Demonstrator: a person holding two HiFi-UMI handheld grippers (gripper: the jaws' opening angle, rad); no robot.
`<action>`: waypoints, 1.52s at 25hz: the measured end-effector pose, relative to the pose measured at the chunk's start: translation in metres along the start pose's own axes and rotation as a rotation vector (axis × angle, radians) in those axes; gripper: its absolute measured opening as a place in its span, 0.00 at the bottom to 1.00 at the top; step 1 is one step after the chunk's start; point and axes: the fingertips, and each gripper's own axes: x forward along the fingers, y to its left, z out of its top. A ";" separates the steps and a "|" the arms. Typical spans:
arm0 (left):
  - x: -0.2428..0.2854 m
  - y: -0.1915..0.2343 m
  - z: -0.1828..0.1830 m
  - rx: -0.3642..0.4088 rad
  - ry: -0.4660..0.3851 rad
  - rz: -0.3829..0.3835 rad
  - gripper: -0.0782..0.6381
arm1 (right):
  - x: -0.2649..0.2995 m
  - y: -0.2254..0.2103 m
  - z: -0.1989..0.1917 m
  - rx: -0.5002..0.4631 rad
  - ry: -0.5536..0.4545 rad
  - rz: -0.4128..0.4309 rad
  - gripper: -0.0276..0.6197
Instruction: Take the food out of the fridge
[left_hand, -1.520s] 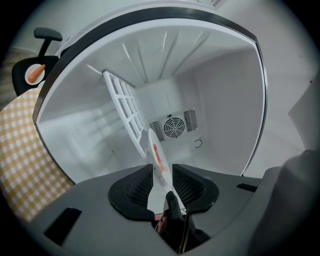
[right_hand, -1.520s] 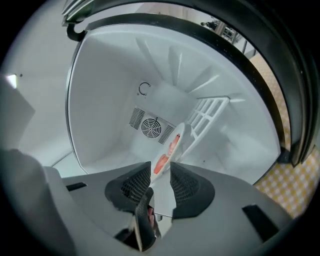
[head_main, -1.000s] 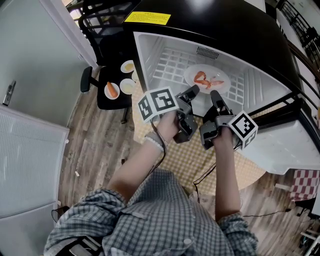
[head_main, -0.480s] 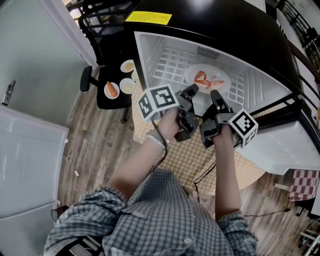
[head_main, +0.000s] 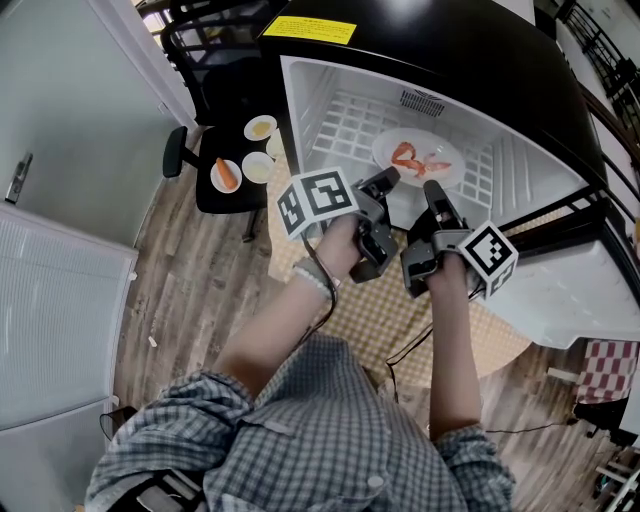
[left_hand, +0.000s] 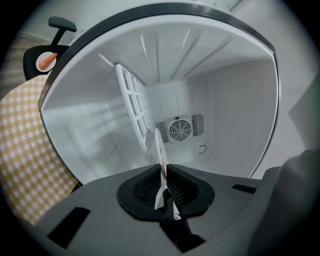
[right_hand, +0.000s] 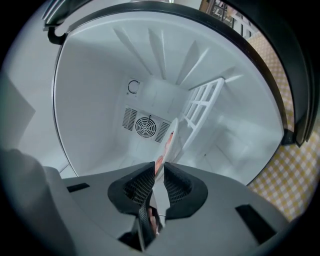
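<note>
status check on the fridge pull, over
Left gripper just closed on plate rim; right gripper clamped too. Plate with red food on fridge wire shelf. Nothing blocking.

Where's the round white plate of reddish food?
Head view, upper middle: the round white plate on the wire shelf in the fridge, near rim gripped by the right gripper and the left gripper, whose jaws have just been closing.
</note>
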 end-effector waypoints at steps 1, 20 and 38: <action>-0.001 -0.001 0.000 -0.001 0.000 -0.003 0.16 | -0.001 0.002 0.000 -0.009 0.001 0.003 0.12; -0.059 0.004 0.008 0.020 -0.028 -0.019 0.16 | -0.008 0.027 -0.051 -0.047 0.064 0.059 0.12; -0.130 0.025 0.005 0.020 -0.075 0.008 0.16 | -0.020 0.043 -0.117 -0.102 0.206 0.134 0.12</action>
